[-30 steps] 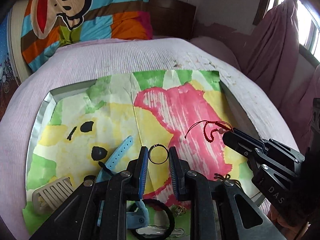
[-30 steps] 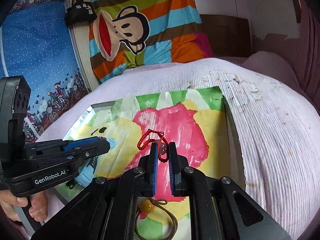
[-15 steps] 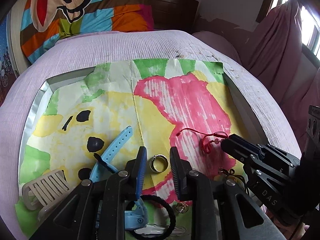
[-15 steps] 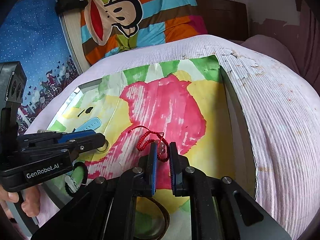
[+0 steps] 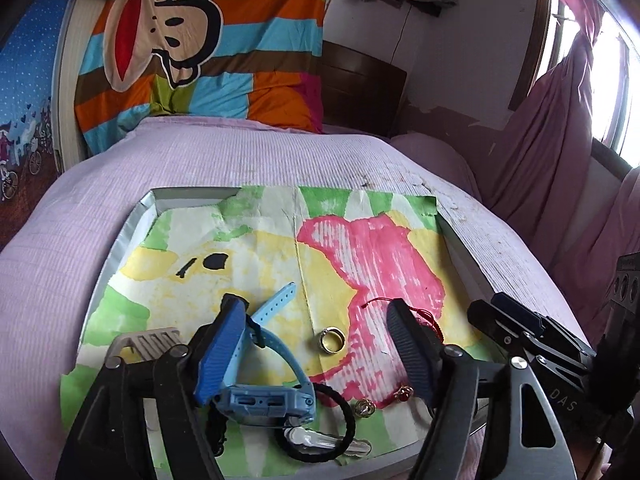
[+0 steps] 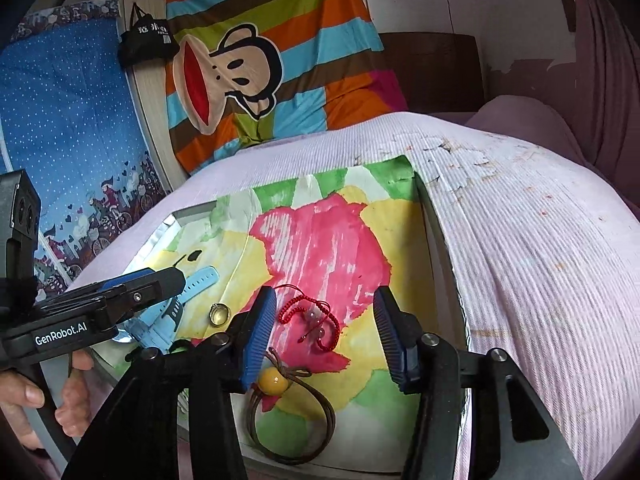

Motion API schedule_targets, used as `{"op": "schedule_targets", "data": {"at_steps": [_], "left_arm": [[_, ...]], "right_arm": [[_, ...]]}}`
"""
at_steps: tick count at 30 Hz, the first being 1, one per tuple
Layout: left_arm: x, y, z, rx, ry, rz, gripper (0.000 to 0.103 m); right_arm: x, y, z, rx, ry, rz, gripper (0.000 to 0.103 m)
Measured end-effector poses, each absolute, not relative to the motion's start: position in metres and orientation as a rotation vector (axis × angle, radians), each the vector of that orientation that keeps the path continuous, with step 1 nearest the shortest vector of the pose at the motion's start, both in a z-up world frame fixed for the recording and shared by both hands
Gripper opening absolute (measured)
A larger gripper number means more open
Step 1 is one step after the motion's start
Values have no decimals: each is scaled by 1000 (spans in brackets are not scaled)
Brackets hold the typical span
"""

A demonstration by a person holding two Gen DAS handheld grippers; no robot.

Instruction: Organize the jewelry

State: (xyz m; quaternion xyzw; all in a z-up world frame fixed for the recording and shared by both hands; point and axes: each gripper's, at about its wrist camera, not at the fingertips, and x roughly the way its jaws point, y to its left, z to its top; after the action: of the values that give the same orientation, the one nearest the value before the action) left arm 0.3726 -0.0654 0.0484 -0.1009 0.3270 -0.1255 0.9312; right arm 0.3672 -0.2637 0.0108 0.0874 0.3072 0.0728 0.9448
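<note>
A metal tray lined with painted paper lies on the bed. My left gripper is open wide above it; a gold ring lies free on the paper between its fingers. My right gripper is open; the red string bracelet with beads lies loose on the paper between its fingers. The ring also shows in the right wrist view. A blue watch lies by the left finger.
A beige comb, a black hair tie, a silver hair clip, small gold and red charms and a brown cord with a yellow bead lie near the tray's front. A striped monkey pillow stands behind.
Both grippers opened wide and drew back. The ring left the left gripper's grasp and lies on the paper. The right gripper let go of the red bracelet.
</note>
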Motion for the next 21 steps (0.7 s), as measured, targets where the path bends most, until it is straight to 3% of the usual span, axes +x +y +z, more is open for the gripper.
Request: {"op": "schedule_targets", "data": {"at_steps": [3,5,11,15,21], "left_arm": [[360,-57,53,-194,613,-204,92],[351,-51,56,-184,575,-168,100],[325,-30,64,-189,471,-120,103],[308,-21,67,-187,424,-104,103],[283,-11,71,-174,361,-74,103]], "right_arm": [[356,-263,20,171,571,135,57],[349,-263,26,174,539,127,69],[324,-258,44,135,451,128,95],[308,-253,53,111,404,136,101],[282,-245,63,94,359,152,102]]}}
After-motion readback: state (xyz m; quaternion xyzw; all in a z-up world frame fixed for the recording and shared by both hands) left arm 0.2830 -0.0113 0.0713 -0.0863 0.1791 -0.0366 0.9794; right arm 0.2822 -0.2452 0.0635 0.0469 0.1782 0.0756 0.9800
